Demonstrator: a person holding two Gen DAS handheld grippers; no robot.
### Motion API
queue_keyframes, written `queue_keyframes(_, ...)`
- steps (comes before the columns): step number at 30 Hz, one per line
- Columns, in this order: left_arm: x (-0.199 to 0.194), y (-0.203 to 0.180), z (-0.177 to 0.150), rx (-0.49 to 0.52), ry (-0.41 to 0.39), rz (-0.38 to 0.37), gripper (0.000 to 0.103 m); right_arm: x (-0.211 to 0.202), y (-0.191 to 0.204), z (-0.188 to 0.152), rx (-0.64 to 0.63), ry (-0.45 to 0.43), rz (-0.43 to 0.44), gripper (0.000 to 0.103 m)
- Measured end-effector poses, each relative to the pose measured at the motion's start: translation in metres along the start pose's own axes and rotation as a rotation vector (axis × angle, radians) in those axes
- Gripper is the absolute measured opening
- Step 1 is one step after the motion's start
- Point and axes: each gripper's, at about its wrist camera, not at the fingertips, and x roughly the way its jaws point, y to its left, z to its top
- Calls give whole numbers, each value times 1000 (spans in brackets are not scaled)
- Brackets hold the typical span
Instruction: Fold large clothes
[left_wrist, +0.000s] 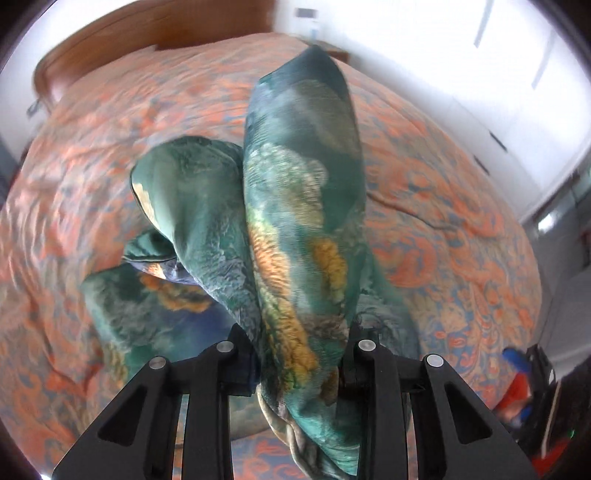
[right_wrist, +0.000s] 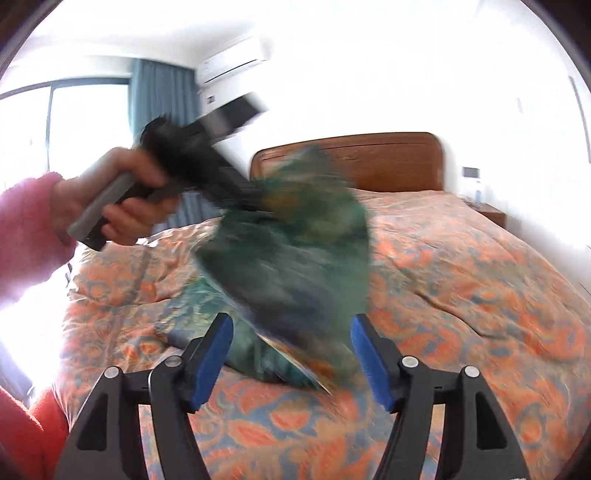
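Note:
A large green garment with orange and blue prints hangs bunched from my left gripper, which is shut on it; cloth fills the gap between the jaws and covers the fingertips. Its lower part rests on the bed. In the right wrist view the same garment is blurred and lifted above the bed, held by the left gripper in a hand with a pink sleeve. My right gripper is open and empty, blue pads wide apart, just short of the cloth.
The bed has an orange and blue patterned quilt and a wooden headboard. A window with blue curtains is on the left and an air conditioner is on the wall. Red and blue items lie beside the bed.

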Motion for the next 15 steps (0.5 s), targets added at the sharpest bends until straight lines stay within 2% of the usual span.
queue_keyframes(4,6,55,-25,-105,2,19,29,0,-23,-16,66,69,-61,68)
queue_keyframes(7,14,94,-47,-201,14,25,29,-1,-35,-21,124,109,-70,68)
queue_keyframes(12,29,148,-88,-321,16,45,30,9,-25,-14,108,138,-38,68)
queue_keyframes(15,39,172,-105,-390,20,21,32,31,-13,-5,91,176,-24,68)
